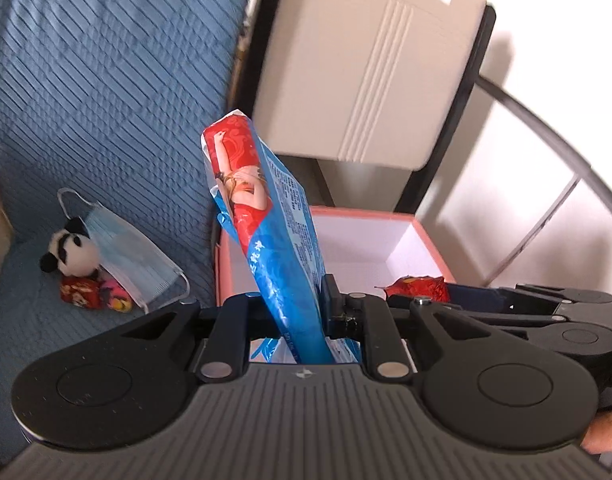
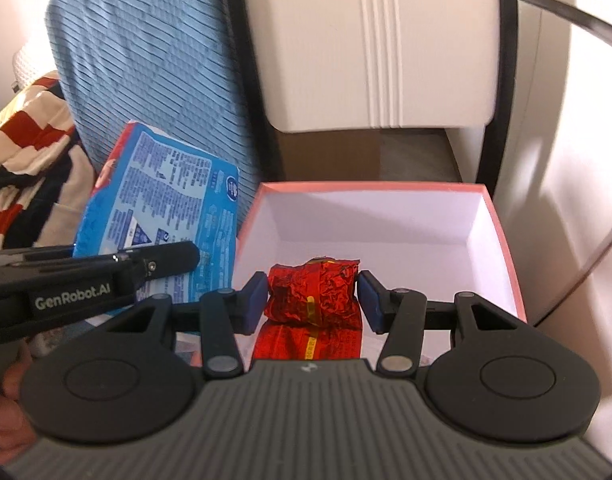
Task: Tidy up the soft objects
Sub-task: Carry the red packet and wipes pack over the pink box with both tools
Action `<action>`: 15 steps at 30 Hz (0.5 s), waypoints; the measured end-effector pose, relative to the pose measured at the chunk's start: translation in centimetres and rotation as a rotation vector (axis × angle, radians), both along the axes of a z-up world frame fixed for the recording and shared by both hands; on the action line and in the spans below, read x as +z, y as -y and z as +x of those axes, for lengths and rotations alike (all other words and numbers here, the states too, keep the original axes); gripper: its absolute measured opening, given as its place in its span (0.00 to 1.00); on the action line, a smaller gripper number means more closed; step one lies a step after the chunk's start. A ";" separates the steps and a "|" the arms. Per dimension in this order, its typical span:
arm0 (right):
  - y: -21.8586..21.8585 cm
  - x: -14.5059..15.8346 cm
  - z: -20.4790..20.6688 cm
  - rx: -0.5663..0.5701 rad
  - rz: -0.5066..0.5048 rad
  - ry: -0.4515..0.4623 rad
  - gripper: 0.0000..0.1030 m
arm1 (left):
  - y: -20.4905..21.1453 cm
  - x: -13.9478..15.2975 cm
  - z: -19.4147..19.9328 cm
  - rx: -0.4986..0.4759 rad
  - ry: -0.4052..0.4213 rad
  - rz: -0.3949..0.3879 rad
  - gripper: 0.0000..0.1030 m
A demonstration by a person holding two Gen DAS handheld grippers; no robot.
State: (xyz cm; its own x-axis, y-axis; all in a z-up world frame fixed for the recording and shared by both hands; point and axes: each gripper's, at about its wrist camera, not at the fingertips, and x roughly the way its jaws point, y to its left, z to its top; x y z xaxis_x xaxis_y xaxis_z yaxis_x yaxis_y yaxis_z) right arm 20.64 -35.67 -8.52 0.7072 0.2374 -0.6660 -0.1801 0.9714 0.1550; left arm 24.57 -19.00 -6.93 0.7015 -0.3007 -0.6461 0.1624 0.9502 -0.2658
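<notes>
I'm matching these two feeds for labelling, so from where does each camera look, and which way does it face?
Left wrist: sits on the left gripper, facing forward and down at the blue packet in its jaws, the pink box and the sofa; a hand's edge shows at lower right.
Right wrist: sits on the right gripper, facing down into the box at the red foil packet in its jaws; fingers at lower left.
Shared: box, both packets, the blue sofa cover, and each other's gripper.
</notes>
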 end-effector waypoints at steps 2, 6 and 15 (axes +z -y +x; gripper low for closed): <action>0.6 -1.0 0.3 -0.005 -0.001 -0.015 0.51 | 0.6 -1.0 0.5 -0.008 -0.021 -0.002 0.19; 1.8 -3.0 0.9 -0.011 0.001 -0.044 0.51 | 1.4 -2.6 1.5 -0.019 -0.053 0.028 0.19; 3.7 -7.0 2.7 -0.037 -0.002 -0.104 0.52 | 4.3 -6.4 2.8 -0.040 -0.122 0.066 0.19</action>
